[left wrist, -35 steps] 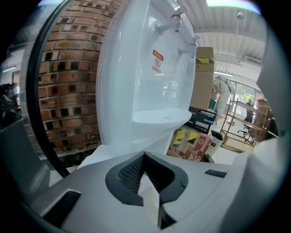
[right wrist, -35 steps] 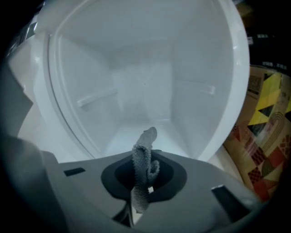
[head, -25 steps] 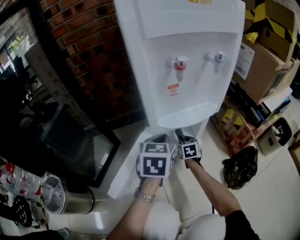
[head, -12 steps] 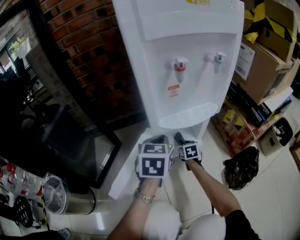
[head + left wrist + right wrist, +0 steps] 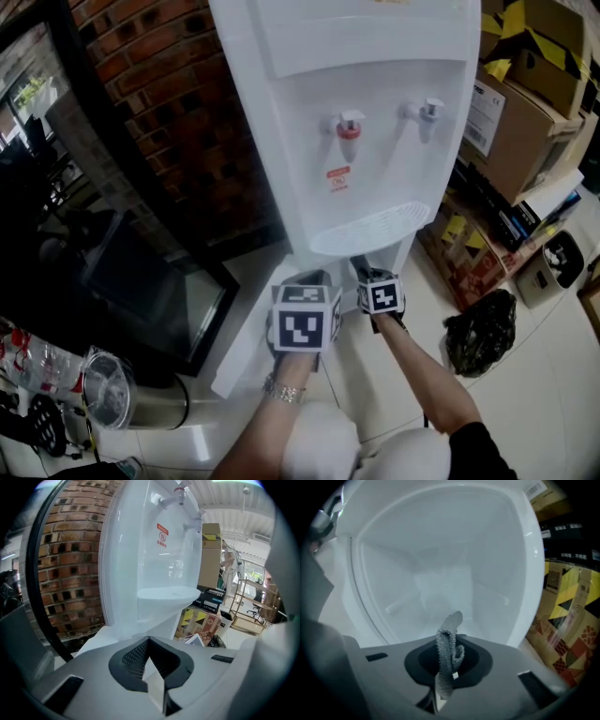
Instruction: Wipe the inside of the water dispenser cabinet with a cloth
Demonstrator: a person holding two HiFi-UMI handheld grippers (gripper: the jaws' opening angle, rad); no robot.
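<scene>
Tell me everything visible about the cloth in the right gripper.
The cloth is small and grey, with a nubbly towel-like weave. It is bunched into a narrow folded strip standing nearly upright, its tip curling right. The jaws of the right gripper are shut on its lower end. It points into the white inside of the water dispenser cabinet; whether its tip touches a wall cannot be told.

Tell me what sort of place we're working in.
Probably a storage or workshop corner: stacked cardboard boxes crowd the floor beside the white water dispenser, and a bare brick wall stands behind it.
</scene>
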